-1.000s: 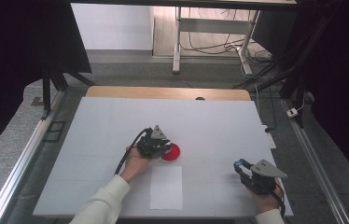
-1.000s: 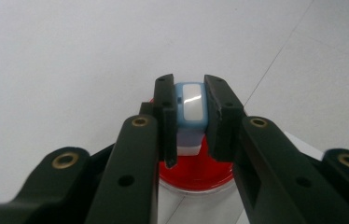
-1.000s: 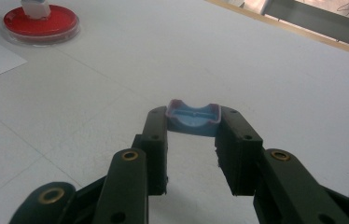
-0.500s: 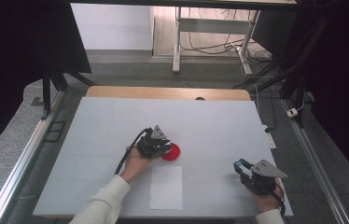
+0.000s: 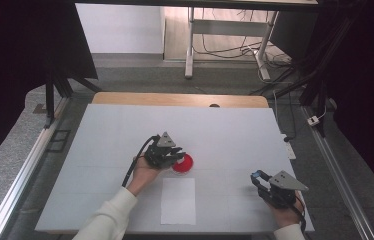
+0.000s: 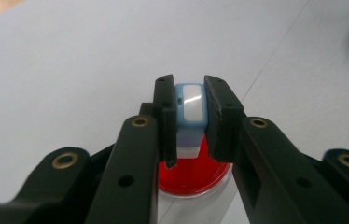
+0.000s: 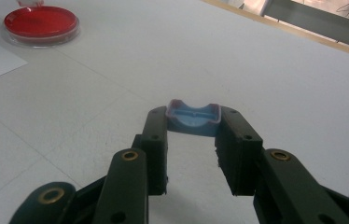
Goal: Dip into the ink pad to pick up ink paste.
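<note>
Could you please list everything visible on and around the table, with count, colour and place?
Petri dish: one, red, table centre.
Small block: one, blue and white, between the left jaws above the dish.
Blue piece: one, blue, between the right jaws.
Paper sheet: one, white, near edge.
Table: one, white.
Left gripper: one, black, at the dish.
Right gripper: one, black, near right corner.

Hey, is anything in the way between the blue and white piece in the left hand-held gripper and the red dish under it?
Nothing visible. The left hand-held gripper holds the blue and white piece right above the red dish, with no object showing between them. The white paper lies nearer the person, apart from the dish.
</note>
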